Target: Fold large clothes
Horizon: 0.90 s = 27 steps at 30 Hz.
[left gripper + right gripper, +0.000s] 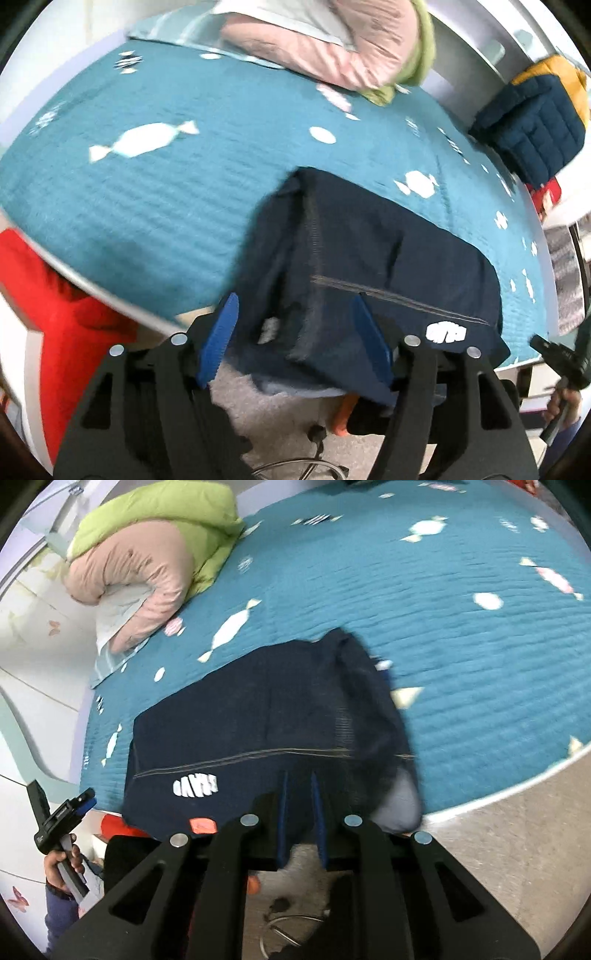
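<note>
A dark navy garment (369,258) with a white logo lies folded on the teal bedspread (184,184) at the bed's near edge, partly hanging over it. My left gripper (295,314) is open, its blue fingers either side of the garment's near edge. In the right wrist view the same garment (258,716) lies ahead. My right gripper (299,779) is nearly closed on the garment's near hem. The left gripper (79,805) also shows at the far left, held in a hand.
A pink and green duvet (147,554) is bundled at the bed's head. A navy and yellow quilted jacket (535,118) sits at the far right. Red cloth (55,314) hangs at the left. Cables lie on the grey floor (498,830) below.
</note>
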### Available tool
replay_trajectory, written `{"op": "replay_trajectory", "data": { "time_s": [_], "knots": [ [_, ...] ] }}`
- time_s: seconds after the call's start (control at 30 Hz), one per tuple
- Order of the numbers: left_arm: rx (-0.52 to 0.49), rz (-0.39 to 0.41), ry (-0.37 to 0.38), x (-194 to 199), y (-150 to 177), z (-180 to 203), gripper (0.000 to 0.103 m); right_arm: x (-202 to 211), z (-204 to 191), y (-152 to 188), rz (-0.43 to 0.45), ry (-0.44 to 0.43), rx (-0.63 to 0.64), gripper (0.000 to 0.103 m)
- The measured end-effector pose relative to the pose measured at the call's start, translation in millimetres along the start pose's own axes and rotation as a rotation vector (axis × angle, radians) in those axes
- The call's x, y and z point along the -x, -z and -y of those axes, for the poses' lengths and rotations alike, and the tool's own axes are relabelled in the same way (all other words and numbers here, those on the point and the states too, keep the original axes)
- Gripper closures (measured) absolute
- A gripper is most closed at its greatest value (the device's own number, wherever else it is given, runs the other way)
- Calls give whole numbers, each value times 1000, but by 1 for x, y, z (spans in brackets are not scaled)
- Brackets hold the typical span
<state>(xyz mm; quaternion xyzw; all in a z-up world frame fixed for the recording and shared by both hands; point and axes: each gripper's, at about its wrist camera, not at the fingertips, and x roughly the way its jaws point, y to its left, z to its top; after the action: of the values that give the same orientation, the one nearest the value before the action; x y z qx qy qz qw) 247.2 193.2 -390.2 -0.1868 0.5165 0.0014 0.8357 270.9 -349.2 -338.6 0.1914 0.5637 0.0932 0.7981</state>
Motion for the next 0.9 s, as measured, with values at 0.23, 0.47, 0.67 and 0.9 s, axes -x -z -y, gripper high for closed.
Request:
{"op": "replay_trajectory", "data": {
  "time_s": [0.23, 0.47, 0.67, 0.9],
  "knots": [
    [-58, -207, -82, -85, 21, 19, 37, -115, 21, 21, -262, 157, -89, 103],
    [195, -127, 98, -56, 22, -45, 37, -93, -14, 15, -190, 174, 1, 99],
    [275, -144, 106, -54, 21, -76, 31, -114, -99, -7, -143, 28, 126, 97],
    [271, -172, 55, -71, 35, -72, 24, -155, -144, -26, -127, -64, 117, 97]
  ]
}}
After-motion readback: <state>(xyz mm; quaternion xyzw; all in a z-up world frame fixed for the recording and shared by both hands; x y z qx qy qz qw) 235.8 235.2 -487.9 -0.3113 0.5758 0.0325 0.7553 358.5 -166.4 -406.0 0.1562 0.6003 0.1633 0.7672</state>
